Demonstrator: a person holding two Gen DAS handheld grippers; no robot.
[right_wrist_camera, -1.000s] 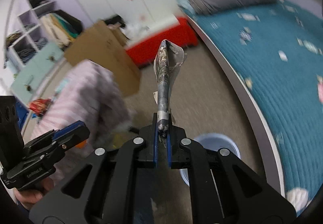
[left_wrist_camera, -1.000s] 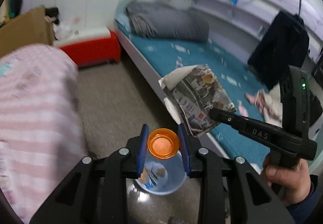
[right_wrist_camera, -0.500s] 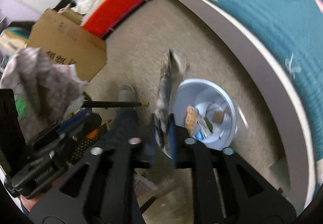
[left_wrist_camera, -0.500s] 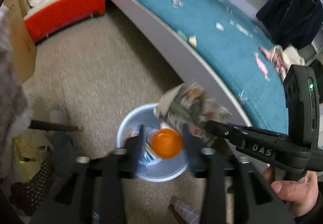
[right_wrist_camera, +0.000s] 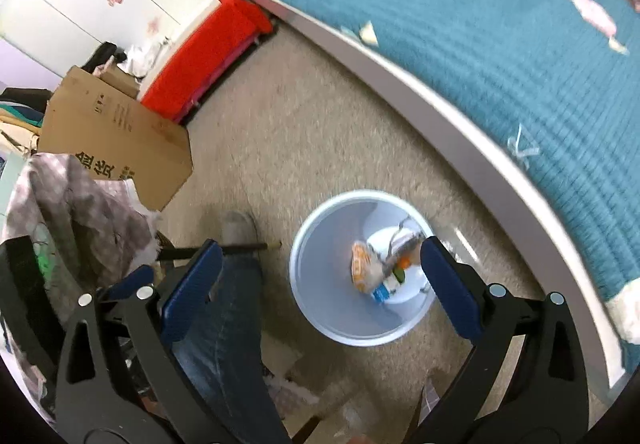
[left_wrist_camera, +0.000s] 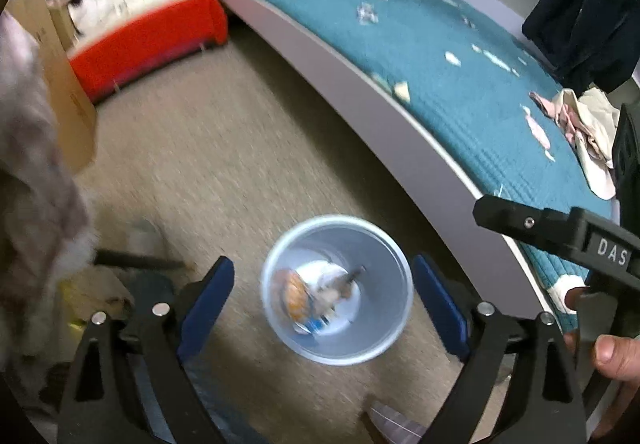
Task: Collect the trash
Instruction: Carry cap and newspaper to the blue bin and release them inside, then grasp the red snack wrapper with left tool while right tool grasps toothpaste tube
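A pale blue waste bin (left_wrist_camera: 384, 328) stands on the carpet beside the bed; it also shows in the right wrist view (right_wrist_camera: 320, 292). Inside lie an orange-capped container (left_wrist_camera: 296, 294) and crumpled newspaper (right_wrist_camera: 402, 244) among other scraps. My left gripper (left_wrist_camera: 322, 292) is open and empty, directly above the bin. My right gripper (right_wrist_camera: 320, 268) is open and empty, also above the bin. The right gripper's body (left_wrist_camera: 560, 236) shows at the right of the left wrist view.
A bed with a teal cover (right_wrist_camera: 500, 24) runs along the right, with small paper scraps and clothes (left_wrist_camera: 580, 124) on it. A red storage box (right_wrist_camera: 208, 56) and a cardboard box (right_wrist_camera: 112, 140) stand at the back left. A pink-grey blanket (right_wrist_camera: 72, 204) and my leg (right_wrist_camera: 224, 324) are at the left.
Both grippers swung down over the bin and opened. The orange-capped container left my left gripper and the newspaper left my right gripper; both now lie in the bin.
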